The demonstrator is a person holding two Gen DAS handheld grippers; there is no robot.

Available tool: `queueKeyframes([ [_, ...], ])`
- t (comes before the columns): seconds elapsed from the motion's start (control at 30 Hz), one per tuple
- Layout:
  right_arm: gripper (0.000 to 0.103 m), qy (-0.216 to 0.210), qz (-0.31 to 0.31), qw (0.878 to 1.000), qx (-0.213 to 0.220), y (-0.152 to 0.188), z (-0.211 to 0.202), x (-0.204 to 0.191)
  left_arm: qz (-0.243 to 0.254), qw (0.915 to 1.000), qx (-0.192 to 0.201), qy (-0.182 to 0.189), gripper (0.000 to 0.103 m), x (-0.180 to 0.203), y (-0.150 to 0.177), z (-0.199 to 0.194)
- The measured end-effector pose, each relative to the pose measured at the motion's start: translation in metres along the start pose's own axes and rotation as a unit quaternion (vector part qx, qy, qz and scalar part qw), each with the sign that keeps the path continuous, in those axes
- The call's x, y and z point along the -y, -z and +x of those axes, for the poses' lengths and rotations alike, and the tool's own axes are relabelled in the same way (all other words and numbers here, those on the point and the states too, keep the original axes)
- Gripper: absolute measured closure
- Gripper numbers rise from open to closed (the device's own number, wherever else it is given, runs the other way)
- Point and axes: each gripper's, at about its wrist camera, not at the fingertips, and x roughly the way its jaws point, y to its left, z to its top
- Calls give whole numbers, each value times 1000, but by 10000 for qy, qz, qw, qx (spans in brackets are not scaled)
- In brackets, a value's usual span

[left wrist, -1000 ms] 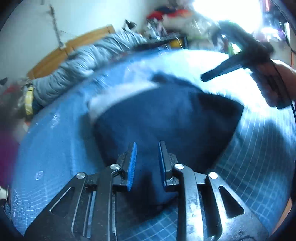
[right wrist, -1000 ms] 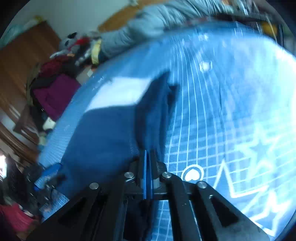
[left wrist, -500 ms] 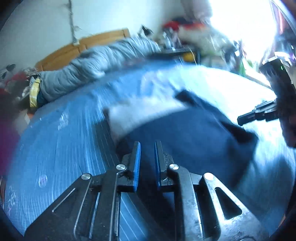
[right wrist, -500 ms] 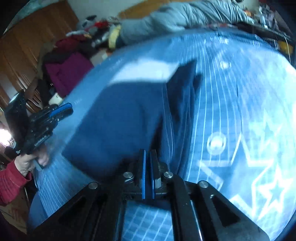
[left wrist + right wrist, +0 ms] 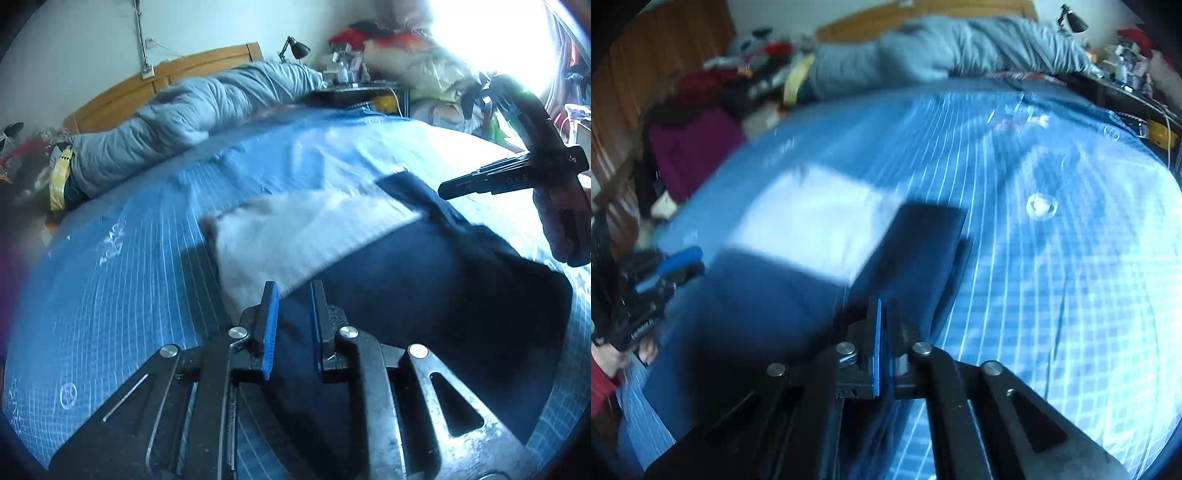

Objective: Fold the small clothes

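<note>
On bed, garment (image 5: 424,280) shifted, left claw (image 5: 293,314) reopening

Right wrist view was smeared with motion blur, so the edges of the navy garment (image 5: 768,295) and its white panel (image 5: 809,229) ran soft and the fold lines couldn't be made out. The near end of that garment dropped behind the right tongs (image 5: 884,325), so whether cloth sat pinched between the nearly touching pads was anyone's guess. The left tongs (image 5: 665,269) were half cut off by the frame edge there, with just a bit of hand and red sleeve (image 5: 602,380). In the left wrist view the window (image 5: 491,33) blew out white, and the clutter (image 5: 347,59) by the lamp was too small to name.
</note>
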Motion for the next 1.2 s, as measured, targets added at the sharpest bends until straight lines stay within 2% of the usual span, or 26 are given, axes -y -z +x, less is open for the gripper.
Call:
queueKeyframes([
  [0.03,94,12,46,9999,105,-8,2,3,29,9999,-43,-96,82,-3,-4,10],
  [0.1,89,149,128,9998,7,-27,23,11,-60,9995,-246,-174,82,-16,-12,44],
  [0.2,84,227,405,9979,-453,-44,70,29,-46,9975,-679,-168,66,-24,-6,83],
  [0.27,81,254,555,9954,-744,-44,91,37,14,9975,-665,-233,66,-21,-6,80],
  [0.3,81,286,573,9956,-689,-46,90,37,62,9974,-704,-168,72,-18,-8,71],
  [0.33,78,338,556,9954,-698,-48,87,36,34,9976,-687,-32,81,-16,-7,58],
  [0.43,76,234,419,9981,-381,-45,55,21,152,9982,-285,503,81,-3,6,-1],
  [0.53,74,166,80,9998,-85,-23,9,-4,297,9960,-195,815,81,18,34,-48],
  [0.67,73,112,-48,9999,-8,18,-26,-26,584,9929,-649,811,84,45,85,-66],
  [0.73,72,134,-8,9999,-11,41,-38,-33,375,9941,-685,749,89,45,100,-80],
  [0.83,69,193,46,9998,-38,69,-51,-41,80,9957,-672,628,89,37,102,-101],
  [0.9,69,209,-1,9998,2,83,-64,-50,-218,9978,-404,480,88,28,93,-113],
  [0.97,69,236,-141,9996,69,92,-75,-62,-402,9982,-161,417,88,24,81,-117],
  [1.03,69,295,-337,9989,111,100,-83,-76,-365,9979,-101,528,87,32,73,-111],
  [1.1,69,323,-529,9980,94,109,-84,-87,-47,9970,-344,694,85,52,75,-92],
  [1.13,69,375,-603,9975,27,114,-81,-90,244,9955,-656,646,86,66,85,-75],
  [1.2,69,376,-554,9973,-288,126,-66,-87,434,9961,-626,445,86,74,94,-68],
])
